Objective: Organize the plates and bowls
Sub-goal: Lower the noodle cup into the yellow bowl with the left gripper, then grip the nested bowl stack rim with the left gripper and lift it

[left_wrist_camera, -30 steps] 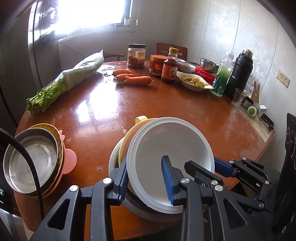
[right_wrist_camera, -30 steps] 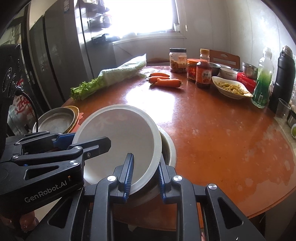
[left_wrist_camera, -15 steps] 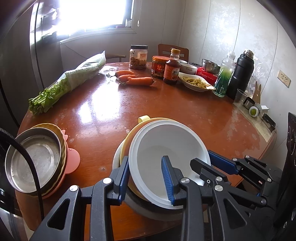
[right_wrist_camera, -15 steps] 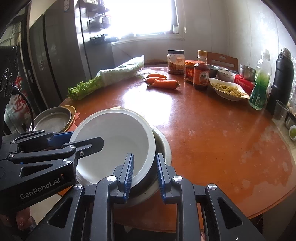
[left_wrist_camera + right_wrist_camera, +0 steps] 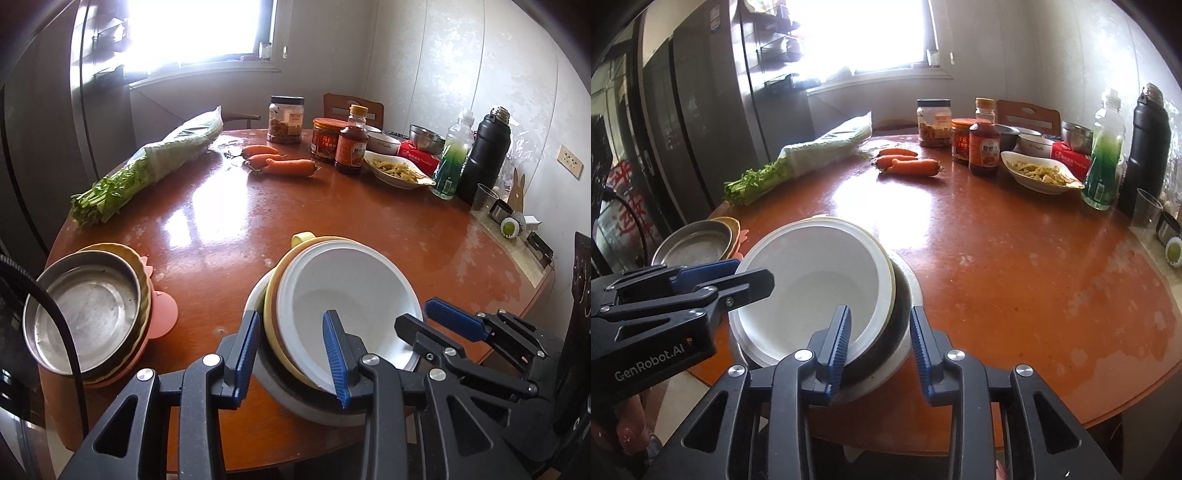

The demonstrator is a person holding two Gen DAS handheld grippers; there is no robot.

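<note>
A white bowl (image 5: 343, 295) sits on top of a stack at the near table edge: a yellow bowl (image 5: 273, 295) under it and a grey-white outer bowl (image 5: 303, 402) at the bottom. It also shows in the right wrist view (image 5: 812, 280). My left gripper (image 5: 291, 354) is open, its fingers straddling the stack's near left rim. My right gripper (image 5: 879, 339) is open, straddling the right rim; it also shows in the left wrist view (image 5: 436, 325). A second stack at the left has a steel plate (image 5: 81, 317) on yellow and pink dishes.
The round wooden table (image 5: 369, 221) carries bagged celery (image 5: 155, 158), carrots (image 5: 284, 162), jars and a sauce bottle (image 5: 351, 144), a dish of food (image 5: 395, 170), a green bottle (image 5: 452, 162) and a black flask (image 5: 487, 155) along the far side. A fridge (image 5: 683, 122) stands at the left.
The white bowl was held tilted above the stack and has come down to rest nested in it. My right gripper has opened off its rim; the left stayed open.
</note>
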